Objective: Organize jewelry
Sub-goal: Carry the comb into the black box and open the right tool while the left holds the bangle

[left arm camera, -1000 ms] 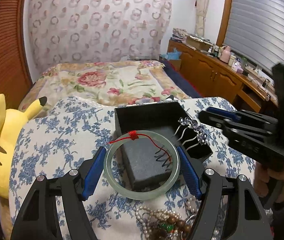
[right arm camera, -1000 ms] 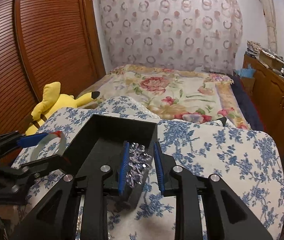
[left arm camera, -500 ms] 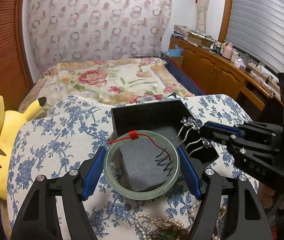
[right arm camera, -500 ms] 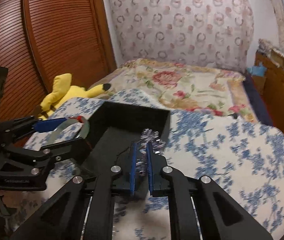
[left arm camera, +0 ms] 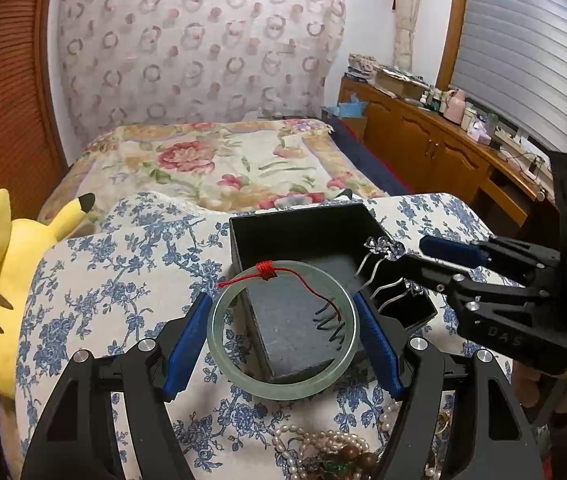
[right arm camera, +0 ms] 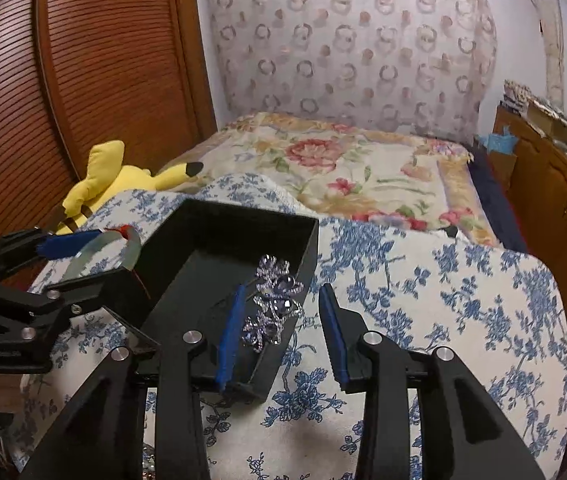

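Bangle (left arm camera: 283,330) is clamped in left hand-held gripper (left arm camera: 283,340) over box (left arm camera: 303,224); right hand-held gripper (right arm camera: 279,332) is opening, hairpins (right arm camera: 273,300) released on the box's right wall.

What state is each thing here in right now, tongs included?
Left tongs: closed on the jade bangle, holding it over the box.
Right tongs: opening; crystal hair comb between them, not gripped.
Black box: open, lidless.
Pearl necklaces: heaped on the cloth.

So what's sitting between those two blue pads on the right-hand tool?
In the right wrist view, the opening right gripper straddles a sparkly silver flower hair comb resting on the black box's wall.
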`<state>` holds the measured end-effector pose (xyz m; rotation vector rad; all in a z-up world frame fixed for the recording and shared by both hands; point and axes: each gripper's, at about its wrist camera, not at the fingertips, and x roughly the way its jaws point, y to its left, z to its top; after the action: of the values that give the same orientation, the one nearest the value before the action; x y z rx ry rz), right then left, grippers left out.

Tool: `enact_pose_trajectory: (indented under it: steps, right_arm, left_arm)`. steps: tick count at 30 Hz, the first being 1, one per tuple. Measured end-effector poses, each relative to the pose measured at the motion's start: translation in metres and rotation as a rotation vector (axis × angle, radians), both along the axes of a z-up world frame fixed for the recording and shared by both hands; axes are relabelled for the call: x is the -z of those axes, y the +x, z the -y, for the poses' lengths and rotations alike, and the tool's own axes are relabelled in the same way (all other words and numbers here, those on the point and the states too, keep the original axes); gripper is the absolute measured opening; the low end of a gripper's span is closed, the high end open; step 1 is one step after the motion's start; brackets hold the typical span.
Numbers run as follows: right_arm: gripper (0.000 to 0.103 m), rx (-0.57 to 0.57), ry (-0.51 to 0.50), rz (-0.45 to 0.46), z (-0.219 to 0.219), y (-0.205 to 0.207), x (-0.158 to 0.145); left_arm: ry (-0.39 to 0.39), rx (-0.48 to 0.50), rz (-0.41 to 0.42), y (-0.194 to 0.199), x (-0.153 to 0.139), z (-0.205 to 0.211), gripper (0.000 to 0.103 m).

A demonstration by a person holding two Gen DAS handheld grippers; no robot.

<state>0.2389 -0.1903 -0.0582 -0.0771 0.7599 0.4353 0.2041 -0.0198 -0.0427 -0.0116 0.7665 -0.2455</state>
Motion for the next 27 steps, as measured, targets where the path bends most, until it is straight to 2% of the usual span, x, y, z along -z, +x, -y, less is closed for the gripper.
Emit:
enact_pose_trajectory:
  steps: [3,5,6,18,20,22,23,27]
  right_arm:
    - [0.04,0.001,0.014,-0.033,-0.002,0.002,0.005]
    - [0.033,-0.004,0.009,-0.04,-0.004,0.002,0.006]
    - [0.032,-0.009,0.009,-0.04,-0.005,0.001,0.006]
    - [0.032,-0.051,0.011,-0.012,-0.018,-0.005,-0.003]
    - [0.034,-0.056,0.011,-0.017,-0.018,-0.004,-0.002]
    - [0.048,-0.061,0.031,-0.006,-0.014,-0.006,-0.005]
    - [0.051,-0.057,0.048,0.006,-0.01,-0.007,-0.009]
    - [0.052,-0.046,0.065,0.033,-0.002,-0.011,-0.019]
  left_arm:
    - [-0.001,-0.001,0.001,0.0,0.0,-0.001,0.069]
    - [-0.001,-0.003,0.0,-0.001,0.0,0.0,0.069]
    - [0.0,-0.004,-0.001,-0.002,0.0,0.0,0.069]
    - [0.002,-0.008,0.001,-0.002,0.001,-0.002,0.069]
    - [0.002,-0.007,0.002,-0.003,0.001,-0.002,0.069]
    - [0.002,-0.006,0.002,-0.002,0.001,-0.002,0.069]
    - [0.001,-0.005,0.002,-0.002,0.001,-0.002,0.069]
    - [0.007,0.001,0.004,0.0,-0.002,0.001,0.069]
